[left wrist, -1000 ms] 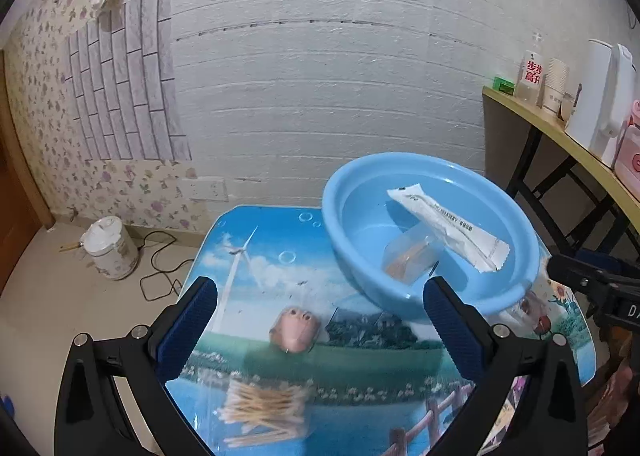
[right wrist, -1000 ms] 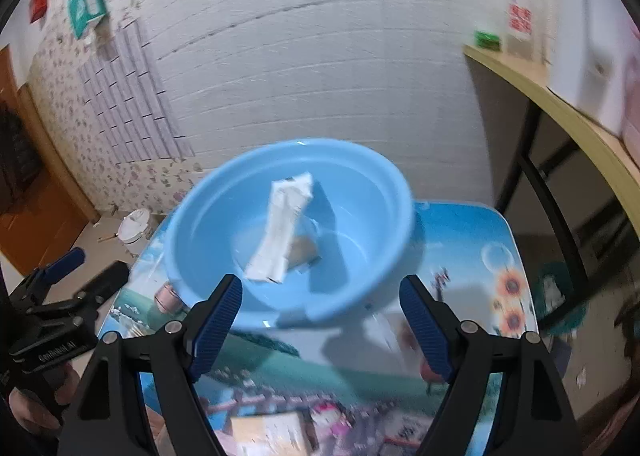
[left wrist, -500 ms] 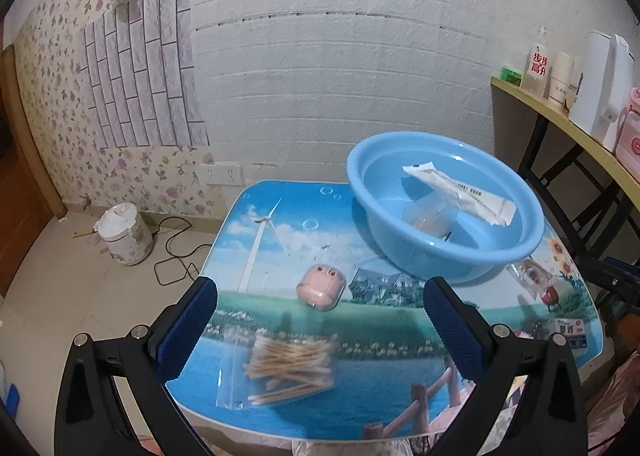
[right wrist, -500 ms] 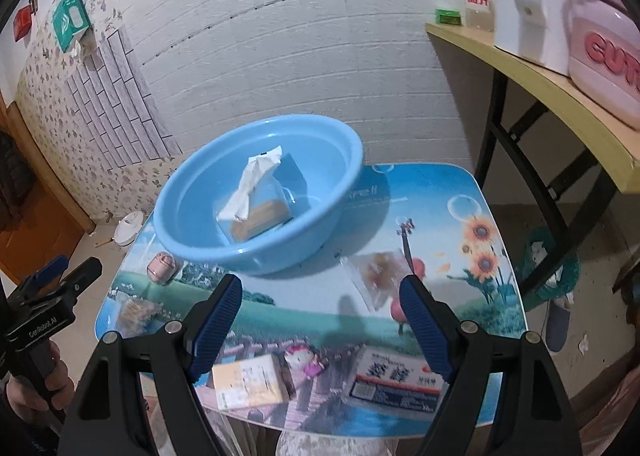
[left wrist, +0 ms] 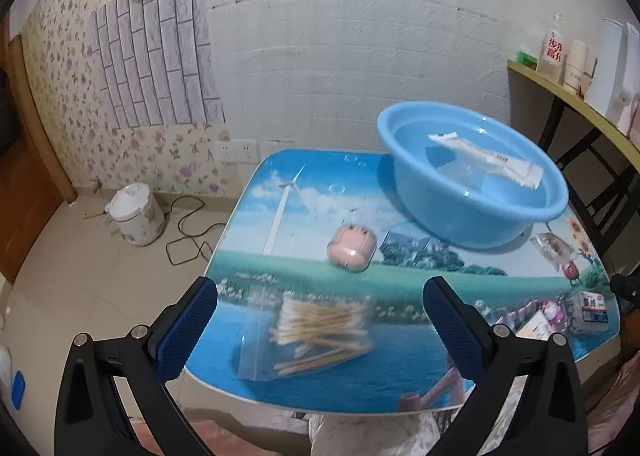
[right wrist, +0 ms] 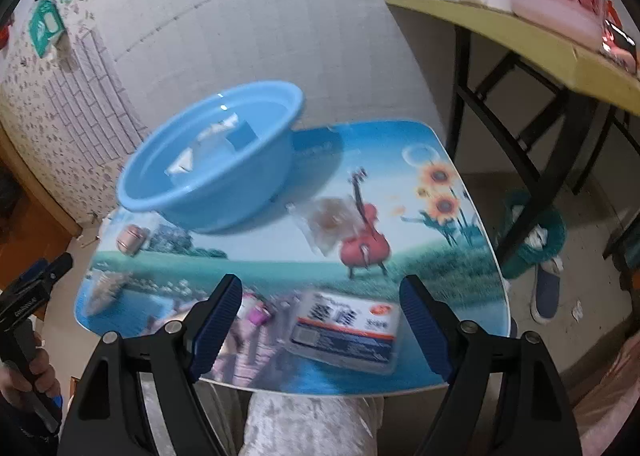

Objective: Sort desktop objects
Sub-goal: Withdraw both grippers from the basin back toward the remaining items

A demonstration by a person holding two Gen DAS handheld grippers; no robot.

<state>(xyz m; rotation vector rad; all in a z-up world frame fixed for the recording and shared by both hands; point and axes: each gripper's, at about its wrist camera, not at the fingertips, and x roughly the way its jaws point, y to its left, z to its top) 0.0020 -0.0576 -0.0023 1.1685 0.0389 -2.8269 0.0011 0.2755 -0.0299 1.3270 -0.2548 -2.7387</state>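
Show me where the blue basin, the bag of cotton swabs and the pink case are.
blue basin (left wrist: 472,222): left wrist view, outer wall.
bag of cotton swabs (left wrist: 320,326): left wrist view, swab bundle.
pink case (left wrist: 351,248): left wrist view, top face.

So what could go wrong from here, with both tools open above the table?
The bag of cotton swabs lies close to the near edge of the table; a clumsy pinch by the left tool might nudge it off. The flat packet under the right tool lies flat and looks slippery, so the fingers may slide. The right view is blurred, so aim could suffer.
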